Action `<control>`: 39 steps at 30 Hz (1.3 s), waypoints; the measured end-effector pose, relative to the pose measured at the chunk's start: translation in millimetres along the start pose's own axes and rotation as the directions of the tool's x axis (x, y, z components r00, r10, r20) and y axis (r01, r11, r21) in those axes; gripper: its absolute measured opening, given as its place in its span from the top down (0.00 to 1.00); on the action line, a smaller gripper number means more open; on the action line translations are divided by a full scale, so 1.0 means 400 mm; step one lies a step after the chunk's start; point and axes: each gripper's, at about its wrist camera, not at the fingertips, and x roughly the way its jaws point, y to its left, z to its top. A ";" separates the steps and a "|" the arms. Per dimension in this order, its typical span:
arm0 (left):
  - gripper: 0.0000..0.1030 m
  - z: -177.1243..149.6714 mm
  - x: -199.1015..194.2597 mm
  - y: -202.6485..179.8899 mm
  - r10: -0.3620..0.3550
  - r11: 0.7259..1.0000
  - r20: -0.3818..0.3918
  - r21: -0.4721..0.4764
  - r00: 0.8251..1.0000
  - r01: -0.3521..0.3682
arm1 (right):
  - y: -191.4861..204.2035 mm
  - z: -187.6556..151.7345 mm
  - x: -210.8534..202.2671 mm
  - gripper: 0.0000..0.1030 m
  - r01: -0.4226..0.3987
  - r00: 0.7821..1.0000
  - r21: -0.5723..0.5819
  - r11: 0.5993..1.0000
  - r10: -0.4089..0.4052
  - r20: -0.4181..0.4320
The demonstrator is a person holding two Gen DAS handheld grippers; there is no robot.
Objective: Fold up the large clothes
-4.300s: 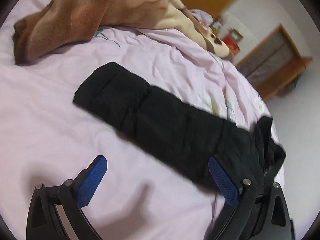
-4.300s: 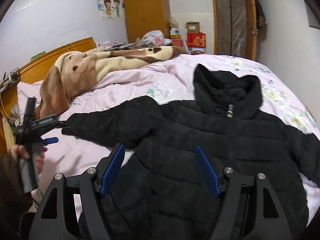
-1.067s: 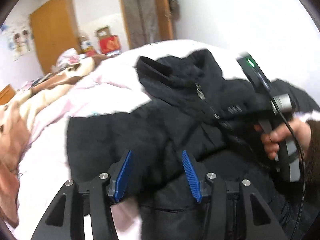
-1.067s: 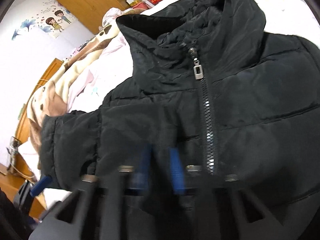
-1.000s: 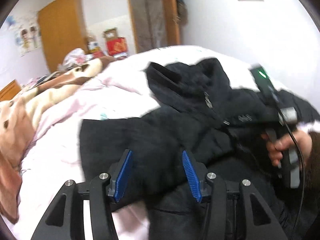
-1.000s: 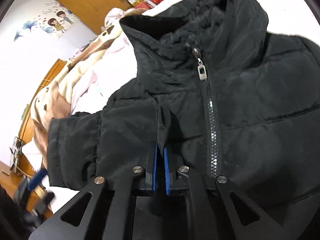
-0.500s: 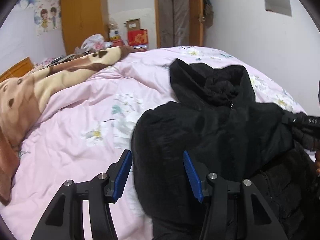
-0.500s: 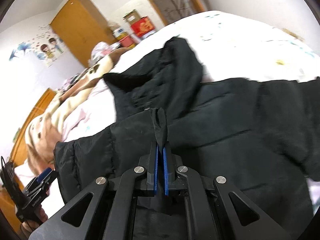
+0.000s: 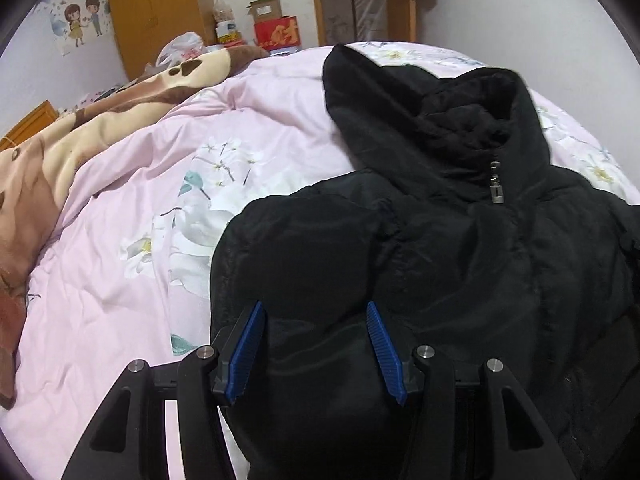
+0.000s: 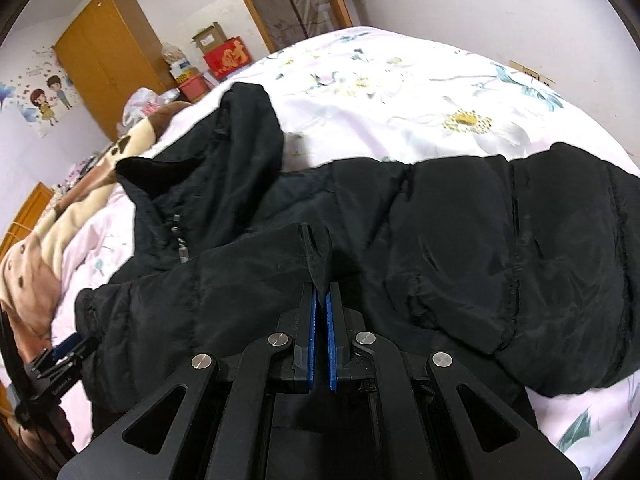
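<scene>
Pink floral bedding (image 9: 132, 208) covers the bed on which the work is laid out, and a black padded jacket (image 9: 460, 248) lies across it, front up, hood (image 9: 432, 104) towards the far wall and zip pull (image 9: 496, 192) at the throat. One sleeve (image 10: 224, 288) is seen folded across the chest, its cuff end pinched between the pads of the right gripper (image 10: 319, 312), whose jaws are closed down to a sliver on a thin tuck of fabric. The other sleeve (image 10: 520, 248) is spread out flat towards the bed's edge. The left gripper (image 9: 316, 344) is held about half open over the rounded shoulder fold; the fabric bulges up between the blue pads, but whether they press on it cannot be told, and nothing appears to be gripped. Most of the risk is judged to sit in that narrow pinch: the shell looks slick and the filling springy, so the cuff could be pulled free if the sleeve is drawn further, and the fold would be expected to spring back open. If the shoulder is not held down by the left gripper, the whole jacket may be dragged across the smooth bedding and the fold line skewed. The zip pull could also be snagged by a sleeve drawn over it. Beyond the jacket, a brown and cream blanket (image 9: 80, 132) is heaped at the left, near enough to be caught by a wide sweep; a wardrobe (image 9: 156, 12) and boxes (image 9: 276, 32) stand well clear by the wall.
</scene>
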 end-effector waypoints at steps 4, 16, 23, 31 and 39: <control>0.46 0.006 0.033 0.008 0.004 1.000 -0.024 -0.010 1.000 -0.004 | -0.013 -0.001 0.033 0.96 0.020 0.999 0.008 1.000 -0.020 -0.033; 0.46 0.027 0.091 -0.004 0.023 1.000 -0.080 -0.008 0.997 -0.024 | 0.014 0.007 0.076 0.96 0.105 0.993 -0.074 0.992 -0.109 -0.051; 0.39 0.025 0.064 -0.006 0.018 1.000 -0.040 -0.023 0.999 -0.019 | 0.042 0.009 -0.011 0.77 0.136 0.990 -0.089 0.987 -0.131 0.057; 0.36 0.028 0.081 -0.019 0.029 0.999 -0.052 -0.022 0.998 -0.030 | 0.226 -0.043 0.001 0.54 -0.006 0.999 -0.292 0.956 0.017 0.036; 0.34 0.022 0.100 -0.007 0.009 0.999 -0.061 -0.037 0.998 -0.011 | 0.218 -0.047 0.111 0.56 0.076 0.995 -0.347 0.935 -0.091 -0.027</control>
